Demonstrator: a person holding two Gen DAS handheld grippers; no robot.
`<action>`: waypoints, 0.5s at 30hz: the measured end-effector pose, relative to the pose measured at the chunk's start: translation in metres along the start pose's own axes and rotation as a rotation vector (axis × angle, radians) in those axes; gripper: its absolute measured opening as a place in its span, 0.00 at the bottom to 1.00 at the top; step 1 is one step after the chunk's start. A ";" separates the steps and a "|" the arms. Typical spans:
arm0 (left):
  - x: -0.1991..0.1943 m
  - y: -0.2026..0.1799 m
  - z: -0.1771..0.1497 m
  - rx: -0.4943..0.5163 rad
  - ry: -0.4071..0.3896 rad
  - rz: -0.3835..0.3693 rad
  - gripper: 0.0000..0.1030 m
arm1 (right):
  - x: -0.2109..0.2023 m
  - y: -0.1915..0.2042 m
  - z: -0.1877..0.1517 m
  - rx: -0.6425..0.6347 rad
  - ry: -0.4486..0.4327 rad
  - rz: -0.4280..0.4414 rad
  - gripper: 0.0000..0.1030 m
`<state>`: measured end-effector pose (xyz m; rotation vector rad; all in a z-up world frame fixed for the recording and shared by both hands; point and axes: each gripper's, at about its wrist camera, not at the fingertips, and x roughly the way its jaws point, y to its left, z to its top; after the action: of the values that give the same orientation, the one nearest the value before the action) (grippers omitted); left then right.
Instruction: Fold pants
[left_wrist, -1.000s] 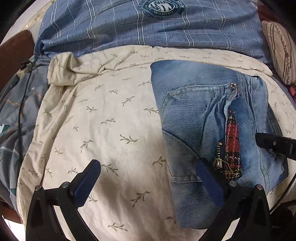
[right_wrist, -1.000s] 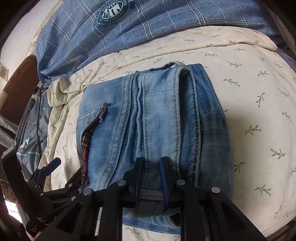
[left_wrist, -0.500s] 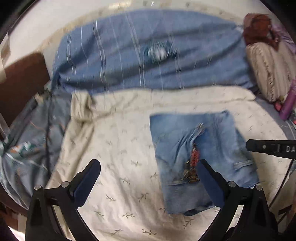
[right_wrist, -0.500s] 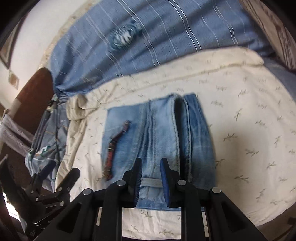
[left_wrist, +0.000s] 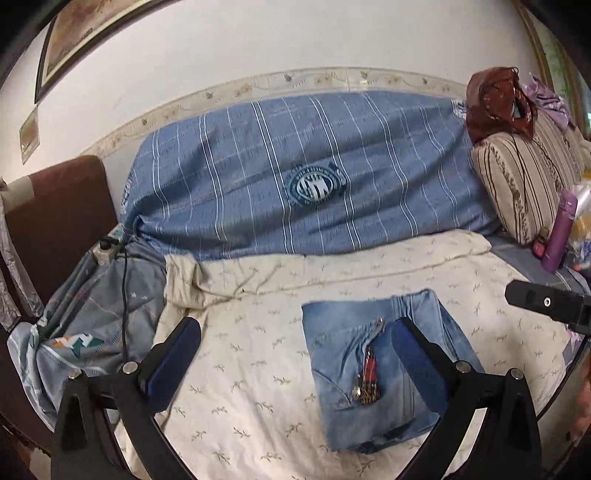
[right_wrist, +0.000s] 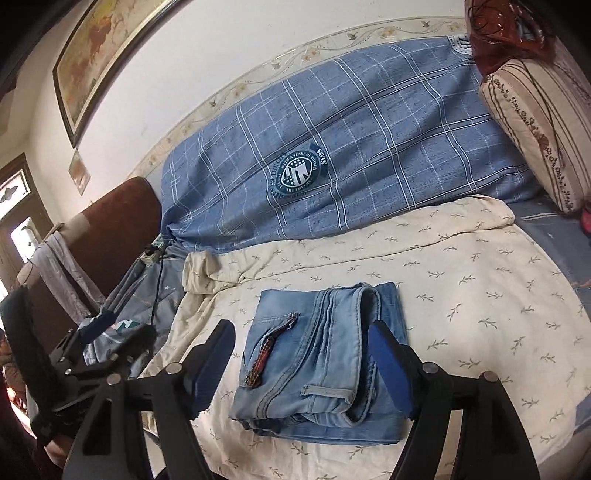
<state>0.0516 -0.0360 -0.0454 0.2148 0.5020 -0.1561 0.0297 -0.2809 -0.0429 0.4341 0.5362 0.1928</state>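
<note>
One pair of jeans (right_wrist: 321, 362) lies folded into a compact stack on the cream sheet (right_wrist: 480, 295) of the bed, long axis running away from both cameras, directly ahead of the right gripper (right_wrist: 303, 365) and right of centre for the left gripper (left_wrist: 295, 358); both spread, empty.
</note>
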 end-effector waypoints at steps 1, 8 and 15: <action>0.000 0.000 0.002 0.004 -0.001 0.006 1.00 | 0.000 -0.001 0.001 0.002 0.001 0.002 0.75; 0.003 0.001 0.006 -0.007 0.013 0.016 1.00 | 0.001 -0.011 0.002 0.031 0.010 0.011 0.75; 0.009 -0.001 0.008 -0.011 0.017 0.010 1.00 | 0.010 -0.010 0.002 0.028 0.023 0.011 0.75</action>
<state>0.0626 -0.0398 -0.0435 0.2075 0.5182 -0.1423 0.0395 -0.2880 -0.0505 0.4625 0.5593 0.2012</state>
